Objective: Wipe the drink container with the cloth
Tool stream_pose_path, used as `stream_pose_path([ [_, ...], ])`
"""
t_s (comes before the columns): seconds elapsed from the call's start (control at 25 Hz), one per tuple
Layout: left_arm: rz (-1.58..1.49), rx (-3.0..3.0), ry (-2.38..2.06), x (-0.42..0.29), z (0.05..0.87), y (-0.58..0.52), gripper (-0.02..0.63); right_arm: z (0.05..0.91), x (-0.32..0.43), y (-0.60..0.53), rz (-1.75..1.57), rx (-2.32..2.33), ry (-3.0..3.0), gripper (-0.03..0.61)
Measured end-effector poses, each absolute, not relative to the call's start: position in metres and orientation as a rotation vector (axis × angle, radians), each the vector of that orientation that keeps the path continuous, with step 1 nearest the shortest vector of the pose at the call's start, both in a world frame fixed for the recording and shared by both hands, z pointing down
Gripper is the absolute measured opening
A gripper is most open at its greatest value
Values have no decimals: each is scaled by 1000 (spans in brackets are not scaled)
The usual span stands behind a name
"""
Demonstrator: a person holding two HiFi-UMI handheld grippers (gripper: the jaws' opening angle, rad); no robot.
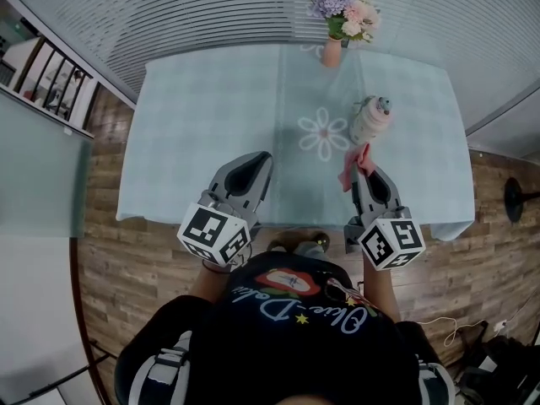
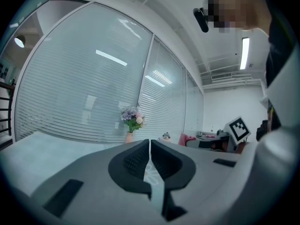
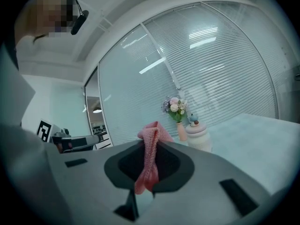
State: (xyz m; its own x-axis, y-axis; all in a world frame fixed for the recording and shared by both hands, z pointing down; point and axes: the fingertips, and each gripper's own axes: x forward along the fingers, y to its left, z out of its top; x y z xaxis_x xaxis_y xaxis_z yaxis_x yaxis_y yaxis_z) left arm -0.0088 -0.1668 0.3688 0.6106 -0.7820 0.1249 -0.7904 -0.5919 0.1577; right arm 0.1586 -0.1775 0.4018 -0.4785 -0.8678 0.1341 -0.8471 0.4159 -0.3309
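The drink container (image 1: 370, 119) is a pale, rounded bottle with a small blue figure on its lid, upright at the table's right middle; the right gripper view shows the container (image 3: 197, 136) ahead and right of the jaws. My right gripper (image 1: 364, 170) is shut on a pink knitted cloth (image 1: 354, 165), raised just short of the container. That cloth (image 3: 149, 157) hangs down between the jaws. My left gripper (image 1: 251, 169) hovers over the table's near middle, shut with nothing in it; its jaws (image 2: 149, 159) meet along a thin seam.
A light blue tablecloth with a white flower print covers the table (image 1: 211, 125). A pink vase of flowers (image 1: 336, 15) stands at the far edge. Blinds line the wall behind. Wooden floor and a stair rail (image 1: 51, 83) lie to the left.
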Motion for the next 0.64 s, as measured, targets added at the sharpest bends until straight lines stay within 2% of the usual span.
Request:
stream_pose_path([
  [0.64,26,2644,-1244,-16,373,-173,12,402,154,-173,-549,-1631,2566,32],
])
